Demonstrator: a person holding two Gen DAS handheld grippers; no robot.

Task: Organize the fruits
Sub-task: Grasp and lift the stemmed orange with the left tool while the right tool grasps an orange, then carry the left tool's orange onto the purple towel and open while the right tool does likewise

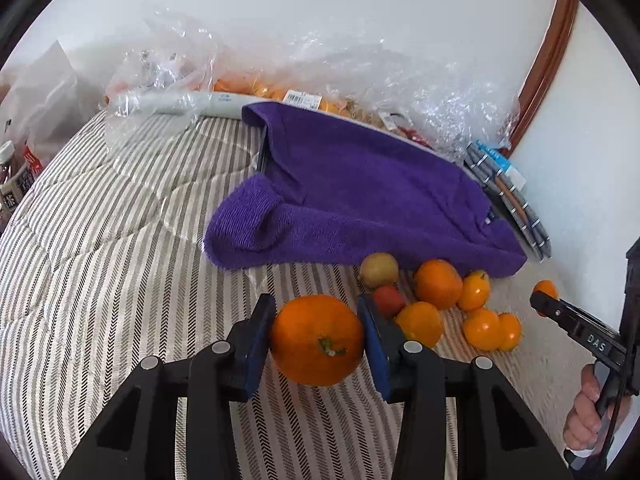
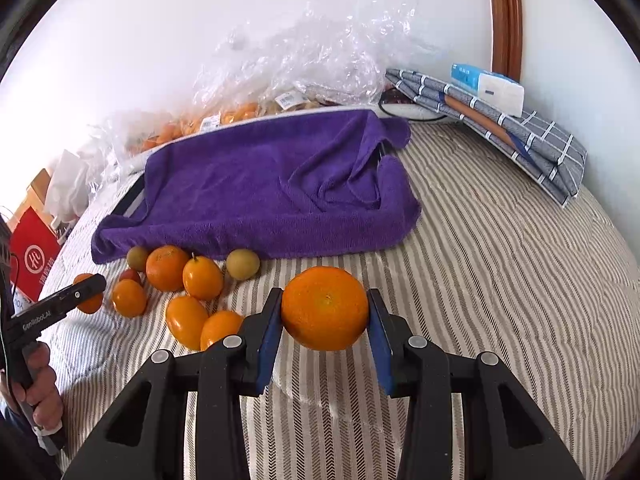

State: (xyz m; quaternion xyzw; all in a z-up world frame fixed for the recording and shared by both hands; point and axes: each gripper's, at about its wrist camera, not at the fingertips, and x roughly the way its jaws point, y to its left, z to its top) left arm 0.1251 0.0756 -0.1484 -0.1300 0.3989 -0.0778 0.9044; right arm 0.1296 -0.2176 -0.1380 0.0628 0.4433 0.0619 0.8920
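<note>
My left gripper [image 1: 318, 340] is shut on a large orange [image 1: 318, 340] with a green stem, held just above the striped bedding [image 1: 100, 280]. My right gripper [image 2: 325, 308] is shut on another orange [image 2: 325, 308]. A pile of loose fruit lies in front of the purple towel [image 1: 360, 192]: several small oranges [image 1: 438, 284], a yellow-green fruit [image 1: 379, 270] and a small red one [image 1: 389, 300]. The same pile shows in the right wrist view [image 2: 188, 288], to the left of my right gripper. Each gripper shows at the edge of the other's view.
A purple towel [image 2: 272, 188] covers a flat object. Behind it lie clear plastic bags [image 1: 360, 80] with packed oranges. Folded checked cloths [image 2: 520, 136] and a tissue pack [image 2: 488, 88] lie at the right by the wall. Bottles [image 1: 16, 176] stand at far left.
</note>
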